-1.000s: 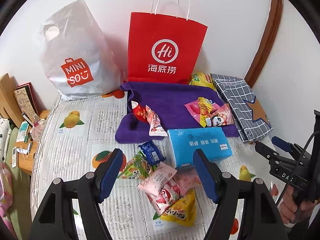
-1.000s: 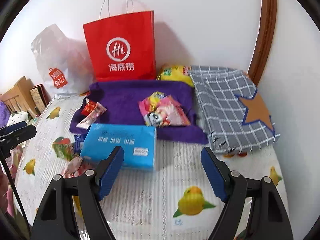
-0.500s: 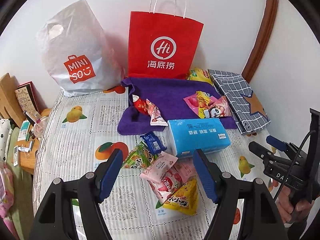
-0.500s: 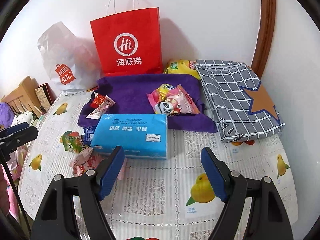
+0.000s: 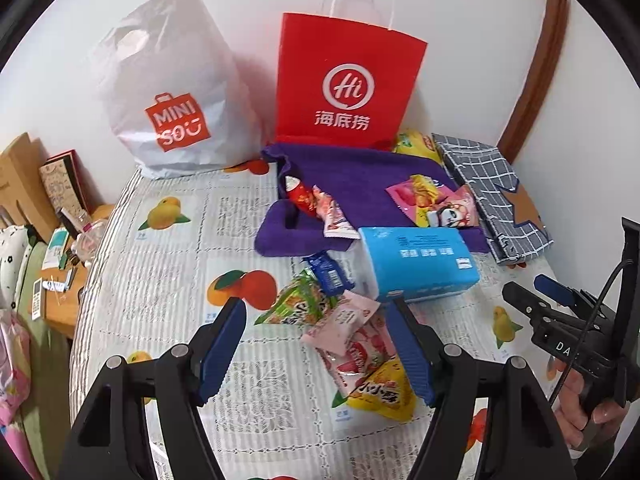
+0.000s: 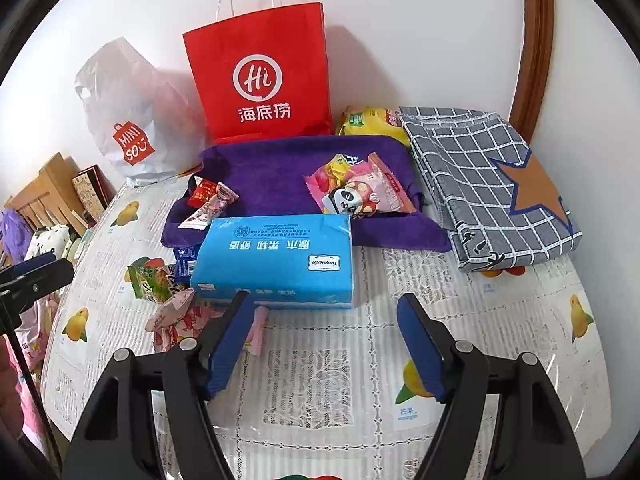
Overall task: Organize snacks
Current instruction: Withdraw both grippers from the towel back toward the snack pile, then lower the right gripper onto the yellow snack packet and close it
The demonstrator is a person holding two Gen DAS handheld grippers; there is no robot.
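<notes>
**Snack sort: approach stage, nothing lifted yet**

Landmark: the blue tissue pack (image 5: 418, 264), lying flat on the fruit-print tablecloth (image 5: 168, 264).

Item 1. Loose snack heap (image 5: 352, 340), just in front of and left of the tissue pack as the left wrist view shows it: a green packet (image 5: 300, 304), a small dark-blue packet (image 5: 326, 272), pink packets and a yellow one (image 5: 380, 394), overlapping each other.

Item 2. Purple cloth (image 6: 276, 176), directly behind the tissue pack, carrying two small groups: red and pink sticks (image 6: 208, 200) at its left, and a panda-print bundle (image 6: 356, 190) at its right.

Item 3. Red paper bag (image 6: 260, 76) and white plastic bag (image 6: 124, 120), upright against the wall behind the tissue pack, well apart from it.

Item 4. Checked grey cloth (image 6: 480, 184), to the right of the tissue pack.

Tools. We carry our left gripper (image 5: 318, 354) tilted downward over the loose heap, jaws spread, pink packets lying between them but not pinched. Our right gripper (image 6: 324, 344) is tilted down likewise just in front of the tissue pack; its jaws have just been closing somewhat, yet they stand apart with only bare tablecloth between them.

Step in hand, as we judge it: closing in on the first pick. The next move calls for lowering the left gripper onto a single packet and pinching it at an edge without dragging its neighbours.
</notes>
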